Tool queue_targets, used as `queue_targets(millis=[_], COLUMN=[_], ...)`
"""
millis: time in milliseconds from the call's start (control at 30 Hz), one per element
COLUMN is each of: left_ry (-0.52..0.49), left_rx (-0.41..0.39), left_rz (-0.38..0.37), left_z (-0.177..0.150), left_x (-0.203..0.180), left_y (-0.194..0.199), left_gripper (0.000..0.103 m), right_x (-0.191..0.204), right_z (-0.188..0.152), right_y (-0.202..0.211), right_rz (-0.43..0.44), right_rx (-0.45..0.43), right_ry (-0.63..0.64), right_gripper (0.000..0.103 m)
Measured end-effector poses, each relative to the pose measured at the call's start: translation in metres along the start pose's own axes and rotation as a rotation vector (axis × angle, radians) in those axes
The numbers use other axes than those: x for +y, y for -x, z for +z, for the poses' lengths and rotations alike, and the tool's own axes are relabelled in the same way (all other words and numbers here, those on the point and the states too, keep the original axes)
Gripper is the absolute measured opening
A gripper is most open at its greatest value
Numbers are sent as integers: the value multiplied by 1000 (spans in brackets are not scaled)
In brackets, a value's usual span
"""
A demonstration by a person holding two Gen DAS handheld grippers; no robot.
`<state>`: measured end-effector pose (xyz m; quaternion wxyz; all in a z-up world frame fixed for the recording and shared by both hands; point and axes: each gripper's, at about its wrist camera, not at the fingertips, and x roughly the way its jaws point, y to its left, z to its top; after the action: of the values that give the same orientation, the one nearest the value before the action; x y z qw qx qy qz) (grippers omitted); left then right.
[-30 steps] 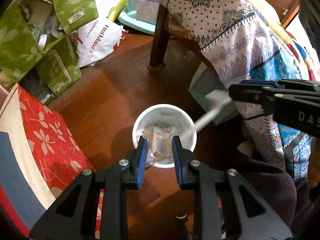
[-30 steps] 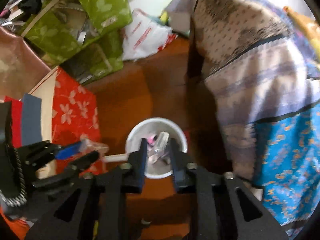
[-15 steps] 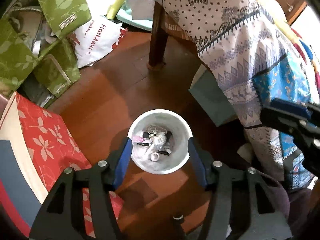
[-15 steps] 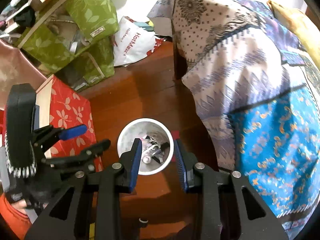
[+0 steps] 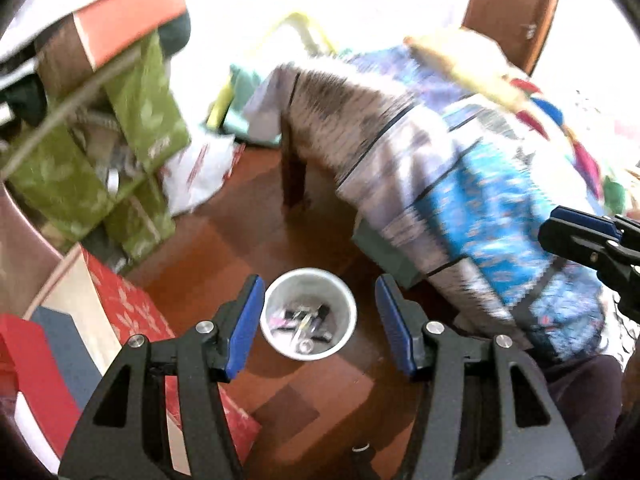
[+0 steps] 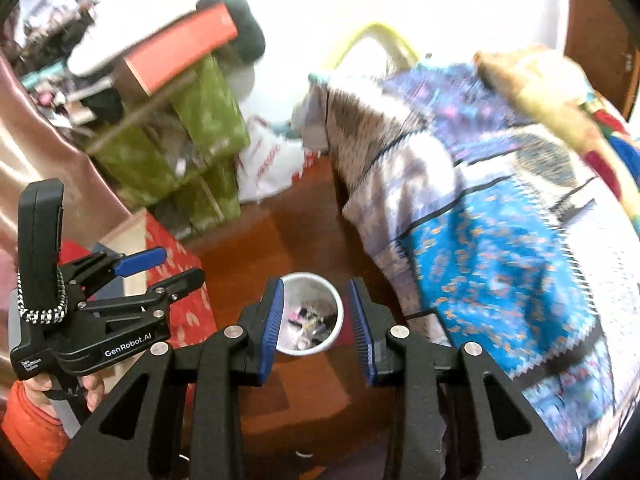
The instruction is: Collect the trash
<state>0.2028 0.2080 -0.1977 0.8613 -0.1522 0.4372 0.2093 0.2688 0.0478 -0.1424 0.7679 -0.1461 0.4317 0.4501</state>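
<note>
A small white trash bin [image 5: 309, 314] stands on the wooden floor, with several bits of trash inside. It also shows in the right wrist view [image 6: 313, 314]. My left gripper [image 5: 319, 322] is open and empty, high above the bin. My right gripper [image 6: 317, 318] is open and empty, also high above the bin. The left gripper shows at the left of the right wrist view [image 6: 160, 268]. The right gripper shows at the right edge of the left wrist view [image 5: 576, 236].
A patterned blue and white cloth [image 5: 460, 168] hangs over a table on the right. A dark table leg [image 5: 294, 176] stands behind the bin. Green leaf-print bags [image 5: 132, 152] are piled on the left. A red flowered box [image 5: 128, 312] lies left of the bin.
Both grippers opened and dropped their trash into the bin, then rose away from it. The bin now looks smaller and the view tilts up toward the room.
</note>
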Motion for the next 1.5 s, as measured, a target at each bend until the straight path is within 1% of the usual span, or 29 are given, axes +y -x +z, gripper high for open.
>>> queue_targets(millis=[100,200,233,333,467,500,533,567,667,733,767,800,833,867,900,967,1000,1067,1133,1333,1500], left_ry=[-41,-101,-113,-161,-212,-225,-234,-242,-254,-255,-258,-263,-265,-264,-261,-263,-268,-286,-296,-288,-279], left_rx=[-73,-174,-195,-290,-391,-418,-441,-466,-520,-535,-537,-540,-545,-552,-559,-566,-564,-562,-568,-544,-531], left_rz=[-29,-72,-86,-165,-247,-268,-280,-285,-307,-343,-354,-362,-368,-369,-372,-375,-372,-347,-324,-317,-311], left_z=[-1,-5,-6,-15,-28,-32,-38,-42,-55,-62,-65,-69,-72,-75,-78,-84,-86,-91,-97,-104,-105], left_x=[-19,-43,-47,-66,-83,-87,-91,-94,-98,-100,-100,-100,-101,-100,-100,-97,-98,-97,-96,-88,-85], left_y=[41,93,104,154,206,218,229,239,260,271,275,279,282,285,287,291,291,294,295,290,286], left_gripper=[57,57,57,57,58,58,59,60,65,67,70,74,78,88,94,96,96,96,97,98,98], right_x=[2,6,7,17,29,32,35,39,48,56,60,64,68,71,74,78,80,83,85,80,79], right_z=[-10,-25,-29,-49,-73,-79,-87,-94,-111,-118,-122,-126,-131,-133,-136,-140,-144,-150,-155,-167,-171], right_y=[46,98,110,160,212,223,234,245,267,276,279,283,285,287,288,289,292,294,295,297,296], right_rz=[-26,-61,-76,-160,-277,-304,-331,-361,-462,-514,-535,-557,-575,-583,-591,-610,-622,-655,-668,-633,-631], right_rx=[-88,-194,-222,-346,-493,-524,-555,-591,-674,-700,-709,-719,-730,-739,-743,-742,-746,-758,-751,-705,-684], right_ry=[-20,-51,-59,-80,-102,-112,-125,-141,-174,-192,-203,-220,-239,-249,-260,-274,-281,-307,-326,-369,-380], right_gripper=[30,30,30,30,31,35,39,45,52,60,73,85,89,94,97,101,103,103,103,103,103])
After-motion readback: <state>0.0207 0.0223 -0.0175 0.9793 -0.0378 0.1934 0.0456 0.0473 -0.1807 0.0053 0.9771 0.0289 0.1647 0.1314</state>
